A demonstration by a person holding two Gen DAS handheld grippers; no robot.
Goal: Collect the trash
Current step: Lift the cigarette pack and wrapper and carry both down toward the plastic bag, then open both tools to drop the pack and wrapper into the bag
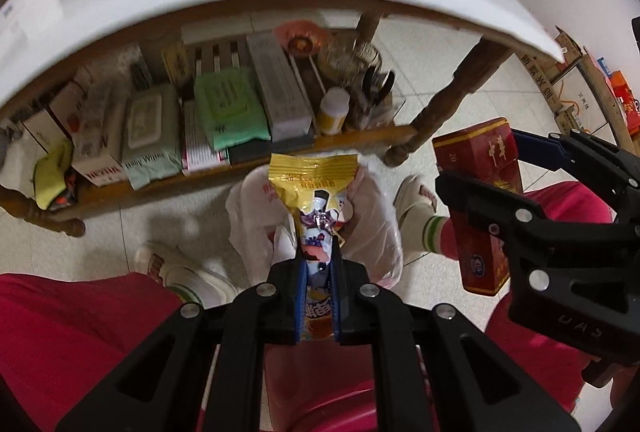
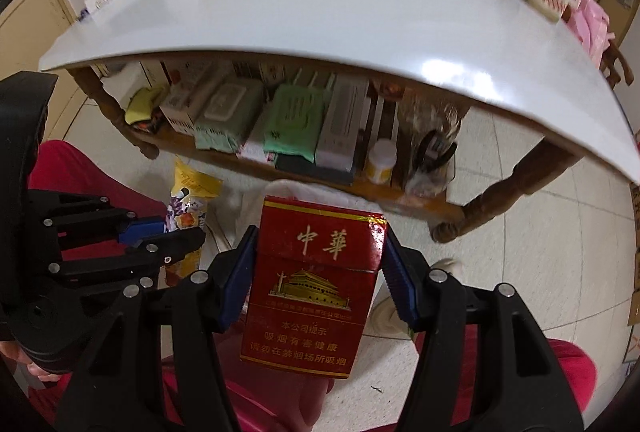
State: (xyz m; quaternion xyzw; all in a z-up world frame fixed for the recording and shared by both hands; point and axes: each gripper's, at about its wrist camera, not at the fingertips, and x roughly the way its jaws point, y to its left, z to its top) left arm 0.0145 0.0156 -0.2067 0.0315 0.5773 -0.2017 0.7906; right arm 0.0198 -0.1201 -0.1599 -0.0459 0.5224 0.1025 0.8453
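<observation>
My left gripper [image 1: 318, 252] is shut on a yellow snack wrapper [image 1: 316, 191] and holds it over a white plastic bag [image 1: 372, 232] on the floor. My right gripper [image 2: 318, 236] is shut on a red cigarette pack [image 2: 316, 284], held upright in the air. In the left wrist view the red pack [image 1: 480, 199] and right gripper [image 1: 492, 167] are at the right, beside the bag. In the right wrist view the wrapper [image 2: 190, 199] and left gripper [image 2: 176, 228] are at the left. The bag [image 2: 288, 191] peeks out behind the pack.
A white table top [image 2: 320, 11] lies ahead, with a wooden shelf [image 1: 240, 167] under it holding wipes packs, boxes and a small bottle [image 1: 334, 109]. My red-trousered legs and white shoes [image 1: 416, 195] flank the bag. Cardboard boxes [image 1: 560, 71] stand at the right.
</observation>
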